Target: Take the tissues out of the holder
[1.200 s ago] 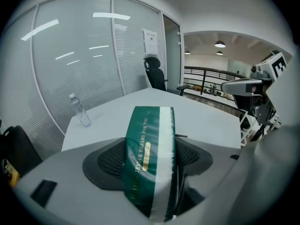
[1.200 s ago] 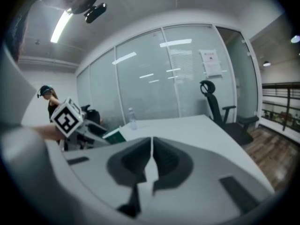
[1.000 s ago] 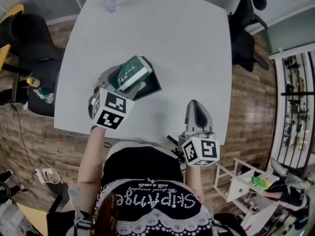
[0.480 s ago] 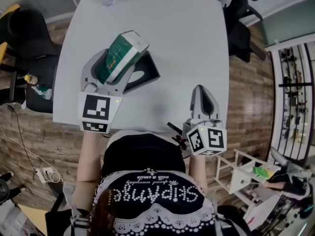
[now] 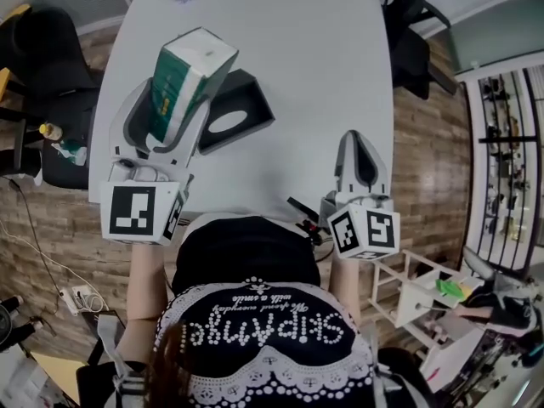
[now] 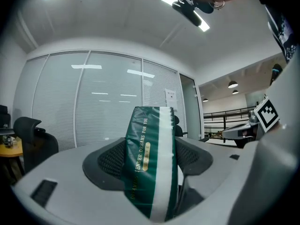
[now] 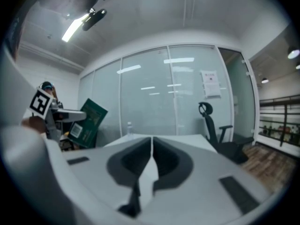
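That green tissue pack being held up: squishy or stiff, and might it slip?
Probably soft and light: the tissue pack is a plastic-wrapped bundle that the left gripper holds aloft alone. Its glossy wrap may be slippery, though the textured fingers clamp both sides.

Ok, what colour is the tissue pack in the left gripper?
Dark green tissue pack with a white band and gold lettering; clearest in the left gripper view.

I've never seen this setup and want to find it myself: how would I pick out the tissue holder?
Start with the large white table. Toward its left side, just right of the left hand-held gripper that grips the green tissue pack, lies the holder. It is a black boxy shell with a pale oval opening, unlike anything else there.
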Demonstrator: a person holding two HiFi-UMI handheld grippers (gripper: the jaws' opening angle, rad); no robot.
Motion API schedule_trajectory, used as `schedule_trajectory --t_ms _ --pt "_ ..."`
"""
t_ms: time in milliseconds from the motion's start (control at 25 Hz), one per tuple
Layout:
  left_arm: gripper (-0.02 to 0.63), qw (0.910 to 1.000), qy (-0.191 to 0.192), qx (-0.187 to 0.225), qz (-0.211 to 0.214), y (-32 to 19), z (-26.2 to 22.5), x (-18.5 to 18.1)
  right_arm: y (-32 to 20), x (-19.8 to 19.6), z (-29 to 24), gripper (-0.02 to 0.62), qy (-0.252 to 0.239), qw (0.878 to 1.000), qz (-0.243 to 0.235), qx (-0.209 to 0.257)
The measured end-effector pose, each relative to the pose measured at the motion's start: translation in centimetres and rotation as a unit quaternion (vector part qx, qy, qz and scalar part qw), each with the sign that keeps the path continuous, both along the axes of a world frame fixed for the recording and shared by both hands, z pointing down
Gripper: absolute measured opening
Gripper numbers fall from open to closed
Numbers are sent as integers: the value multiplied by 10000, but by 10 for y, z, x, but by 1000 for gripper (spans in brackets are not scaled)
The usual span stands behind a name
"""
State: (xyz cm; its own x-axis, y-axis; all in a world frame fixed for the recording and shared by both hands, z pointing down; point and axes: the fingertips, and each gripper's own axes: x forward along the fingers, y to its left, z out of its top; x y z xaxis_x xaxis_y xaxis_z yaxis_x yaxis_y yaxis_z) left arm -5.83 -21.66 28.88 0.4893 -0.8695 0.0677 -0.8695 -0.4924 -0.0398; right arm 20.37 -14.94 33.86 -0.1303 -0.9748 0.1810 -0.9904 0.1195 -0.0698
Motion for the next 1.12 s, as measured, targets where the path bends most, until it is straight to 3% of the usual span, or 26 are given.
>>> schedule_trajectory --t_ms 280,600,1120 --pt "348 9992 319 149 -195 12 -15 -22 2 -5 -20 35 -8 9998 -64 207" --pt "348 9981 413 231 -387 27 -16 -33 8 -9 -25 35 8 9996 -167 223" --pt "348 9957 694 -16 -613 62 13 -51 27 -13 -35 35 36 9993 -196 325"
